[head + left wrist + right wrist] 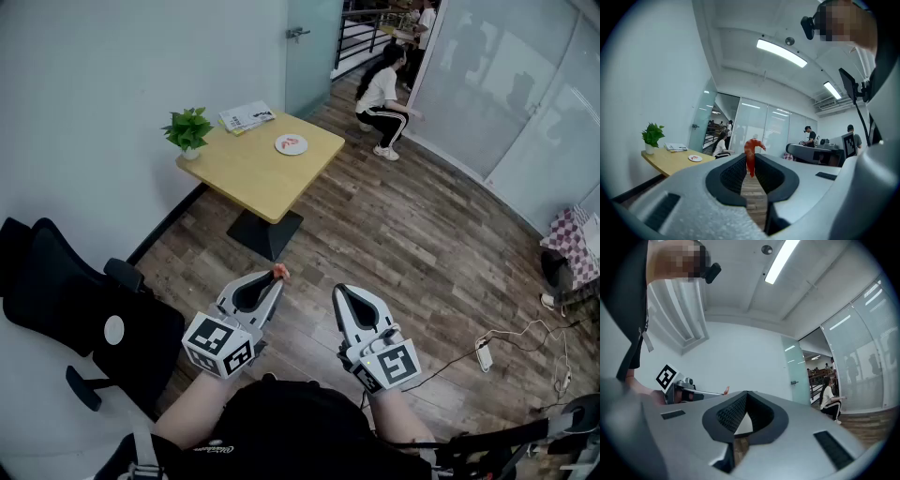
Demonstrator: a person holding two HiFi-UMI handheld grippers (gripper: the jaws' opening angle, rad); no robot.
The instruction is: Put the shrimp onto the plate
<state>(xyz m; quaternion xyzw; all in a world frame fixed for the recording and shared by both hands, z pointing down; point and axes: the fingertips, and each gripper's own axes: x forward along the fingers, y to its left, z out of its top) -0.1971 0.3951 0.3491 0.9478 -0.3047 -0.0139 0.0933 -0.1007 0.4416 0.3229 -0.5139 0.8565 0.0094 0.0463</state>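
The shrimp (751, 157) is held clamped between the jaw tips of the left gripper (275, 284), above the wooden floor (394, 234). It is well apart from the plate (291, 143), which is seen on the yellow table (253, 173) by the wall. The right gripper (340, 292) is held alongside, its jaws closed together with nothing between them.

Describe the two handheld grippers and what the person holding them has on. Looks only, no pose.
The left gripper and the right gripper are both pale grey, tapering to pointed jaws lined with black ribbed pads. Each carries a cube of black-and-white square markers at its rear. The person wears a black top, and no sleeves cover the forearms.
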